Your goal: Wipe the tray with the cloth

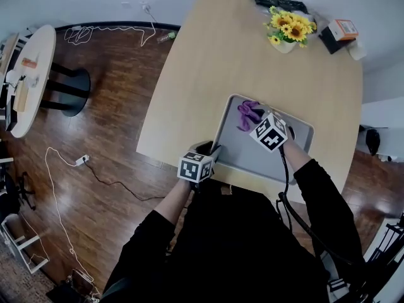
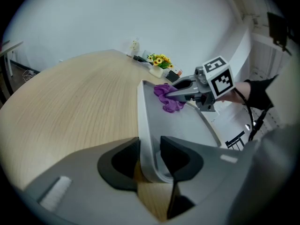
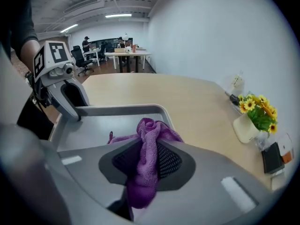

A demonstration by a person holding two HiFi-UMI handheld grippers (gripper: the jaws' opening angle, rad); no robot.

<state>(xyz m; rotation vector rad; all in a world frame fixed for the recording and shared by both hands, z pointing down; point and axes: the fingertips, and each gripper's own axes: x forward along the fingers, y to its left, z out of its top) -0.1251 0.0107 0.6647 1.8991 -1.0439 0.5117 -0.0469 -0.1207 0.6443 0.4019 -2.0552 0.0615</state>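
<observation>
Tray [image 2: 187, 125]: rim clamped by left hand-held gripper [image 2: 149, 156] | cloth [image 3: 152, 132]: pinched in right hand-held gripper [image 3: 147, 163], resting on tray

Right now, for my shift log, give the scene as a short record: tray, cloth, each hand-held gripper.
tray: grey, at the near edge of the table
cloth: purple, bunched, over the tray's far-left corner
left hand-held gripper: shut on the tray's near-left rim
right hand-held gripper: shut on the cloth
elsewhere: sunflowers at the table's far end
</observation>
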